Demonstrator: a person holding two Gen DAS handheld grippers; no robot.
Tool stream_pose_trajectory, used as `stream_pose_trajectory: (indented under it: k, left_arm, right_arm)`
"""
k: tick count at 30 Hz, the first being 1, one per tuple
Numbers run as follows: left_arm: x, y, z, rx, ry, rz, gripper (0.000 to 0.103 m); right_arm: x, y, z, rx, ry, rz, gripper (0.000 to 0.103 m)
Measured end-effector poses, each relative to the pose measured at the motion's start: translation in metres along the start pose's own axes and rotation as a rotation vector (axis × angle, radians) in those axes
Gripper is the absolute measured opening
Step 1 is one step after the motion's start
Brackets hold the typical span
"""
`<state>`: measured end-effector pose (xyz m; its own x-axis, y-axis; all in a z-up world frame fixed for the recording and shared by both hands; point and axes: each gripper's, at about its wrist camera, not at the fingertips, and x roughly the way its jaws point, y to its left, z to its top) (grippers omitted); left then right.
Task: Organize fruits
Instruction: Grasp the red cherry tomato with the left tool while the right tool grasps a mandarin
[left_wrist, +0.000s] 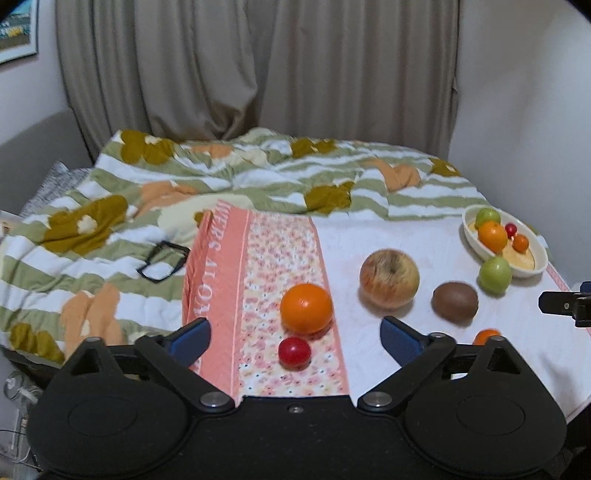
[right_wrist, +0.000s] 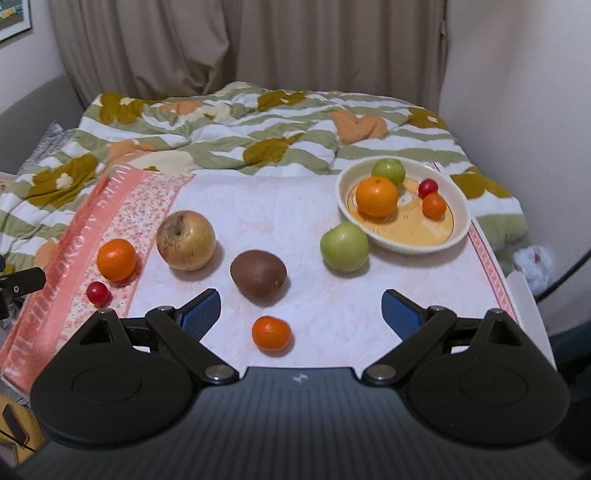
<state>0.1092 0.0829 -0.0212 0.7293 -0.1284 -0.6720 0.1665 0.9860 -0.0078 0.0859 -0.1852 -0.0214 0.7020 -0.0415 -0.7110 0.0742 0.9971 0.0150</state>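
Sorting is partway done: bowl (right_wrist: 458, 236) holds four fruits, six sit loose on the towel (right_wrist: 295, 206). Everything below is placed relative to the bowl.

Loose, left to right:
- cherry (right_wrist: 98, 292), far left and nearer the camera
- orange (right_wrist: 116, 259), far left, just beside the cherry
- apple (right_wrist: 185, 240), left, near the orange
- kiwi (right_wrist: 258, 277), left and nearer
- mandarin (right_wrist: 270, 333), left, nearest of all, apart from the kiwi
- green apple (right_wrist: 344, 246), at the bowl's left rim, looks touching it

In the bowl: green fruit (right_wrist: 388, 171) at back, orange (right_wrist: 376, 196) left, small red one (right_wrist: 427, 187) and small orange one (right_wrist: 434, 206) right.

Left gripper (left_wrist: 295, 334) is spread wide, empty, with cherry and orange ahead between its fingers. Right gripper (right_wrist: 301, 308) is also spread wide, empty, kiwi and mandarin in its gap, neither touched.

Left to do, probably: six loose fruits into the bowl. Apple may crowd it.
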Motion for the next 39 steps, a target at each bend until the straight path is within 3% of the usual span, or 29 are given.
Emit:
stream_pose_trajectory:
  k: [6,12,14,19,22,25,30,33,39]
  left_arm:
    - [0.03,0.015,-0.008,0.043,0.046,-0.045,0.091]
    - [0.063,0.013,-0.016,0.09,0.096,-0.07,0.081]
    - [0.071,0.013,-0.017,0.095,0.11,-0.078,0.072]
    - [0.091,0.009,-0.018,0.105,0.142,-0.079,0.061]
    - [0.102,0.008,-0.019,0.111,0.155,-0.075,0.059]
    - [0.112,0.008,-0.021,0.105,0.188,-0.073,0.037]
    - [0.113,0.006,-0.022,0.112,0.191,-0.072,0.037]
    - [0.112,0.006,-0.022,0.105,0.196,-0.072,0.036]
    - [0.109,0.007,-0.024,0.089,0.207,-0.073,0.036]
  right_arm:
    - [0.017,0.021,-0.014,0.027,0.013,-0.024,0.103]
    - [0.039,0.03,-0.025,0.039,0.038,-0.04,0.103]
    - [0.044,0.032,-0.028,0.033,0.042,-0.043,0.103]
    - [0.055,0.032,-0.03,0.034,0.061,-0.058,0.103]
    - [0.061,0.031,-0.031,0.036,0.071,-0.056,0.101]
    - [0.067,0.031,-0.03,0.027,0.082,-0.057,0.098]
    - [0.074,0.029,-0.029,0.026,0.099,-0.052,0.092]
    - [0.08,0.029,-0.028,0.02,0.114,-0.044,0.082]
    - [0.092,0.029,-0.028,0.011,0.142,-0.033,0.076]
